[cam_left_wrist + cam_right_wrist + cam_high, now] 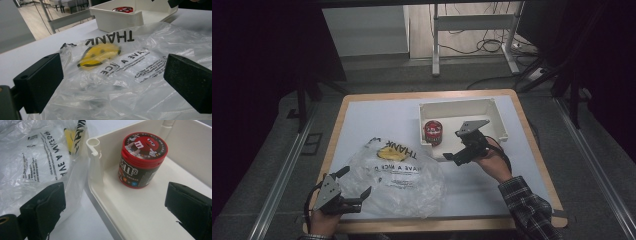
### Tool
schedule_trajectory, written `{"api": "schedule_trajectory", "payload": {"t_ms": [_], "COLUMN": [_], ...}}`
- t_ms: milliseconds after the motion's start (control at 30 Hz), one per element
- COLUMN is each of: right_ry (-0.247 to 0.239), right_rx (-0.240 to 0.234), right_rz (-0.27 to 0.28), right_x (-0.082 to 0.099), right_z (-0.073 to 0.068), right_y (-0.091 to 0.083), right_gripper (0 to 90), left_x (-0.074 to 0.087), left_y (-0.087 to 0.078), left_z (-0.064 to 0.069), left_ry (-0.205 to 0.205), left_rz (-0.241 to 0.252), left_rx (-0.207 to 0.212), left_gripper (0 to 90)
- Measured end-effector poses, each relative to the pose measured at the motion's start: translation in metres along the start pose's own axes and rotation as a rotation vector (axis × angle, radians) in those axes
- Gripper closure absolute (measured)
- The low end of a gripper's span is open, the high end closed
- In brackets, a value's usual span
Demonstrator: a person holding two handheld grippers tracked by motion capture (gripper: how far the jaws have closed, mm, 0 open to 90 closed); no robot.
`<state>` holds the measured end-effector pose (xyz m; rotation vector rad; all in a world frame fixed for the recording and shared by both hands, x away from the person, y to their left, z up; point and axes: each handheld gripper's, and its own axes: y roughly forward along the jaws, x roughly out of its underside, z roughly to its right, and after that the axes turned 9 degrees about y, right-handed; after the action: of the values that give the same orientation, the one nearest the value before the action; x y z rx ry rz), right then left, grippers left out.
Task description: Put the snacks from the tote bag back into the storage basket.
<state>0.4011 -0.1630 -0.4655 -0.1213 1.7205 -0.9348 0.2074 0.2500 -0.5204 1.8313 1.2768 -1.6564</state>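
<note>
High view gives us a counter [377, 117] with a pale grey-white top and a light wooden edge, standing on grey carpet in a dim room. Beyond it we see a white table frame and loose cables on a lighter floor.

On the near left part of the counter lies a clear plastic bag [399, 175], crumpled and spread flat. Its print, a yellow smiley [388, 152] under the word THANK, reads upside down from our side, so the top of the print points toward us and the lettering runs across the counter from left to right. Its far right edge lies against the wall of a white bin [499, 117] at the far right of the counter.

In the bin's near left corner an M&M's canister [433, 132] stands upright, red lid up, its long axis vertical. In the right gripper view it stands close to the corner post.

Our left hand-held gripper [357, 187] rests at the bag's near left edge, jaws spread wide with the plastic between them, not pinched. Our right hand-held gripper [457, 150] hovers at the bin's near wall, just beside the canister, jaws wide apart and holding nothing.
</note>
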Motion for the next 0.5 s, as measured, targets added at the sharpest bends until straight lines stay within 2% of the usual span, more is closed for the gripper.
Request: {"api": "schedule_trajectory", "payload": {"t_ms": [500], "right_ry": [-0.014], "right_rx": [0.008], "right_rz": [0.028], "right_x": [0.009], "right_z": [-0.007], "right_y": [-0.017], "right_gripper": [3.7], "left_x": [0.0], "left_y": [0.0], "left_z": [0.0], "left_ry": [0.002], "left_rz": [-0.001], "left_rx": [0.001], "left_gripper": [2.4]}}
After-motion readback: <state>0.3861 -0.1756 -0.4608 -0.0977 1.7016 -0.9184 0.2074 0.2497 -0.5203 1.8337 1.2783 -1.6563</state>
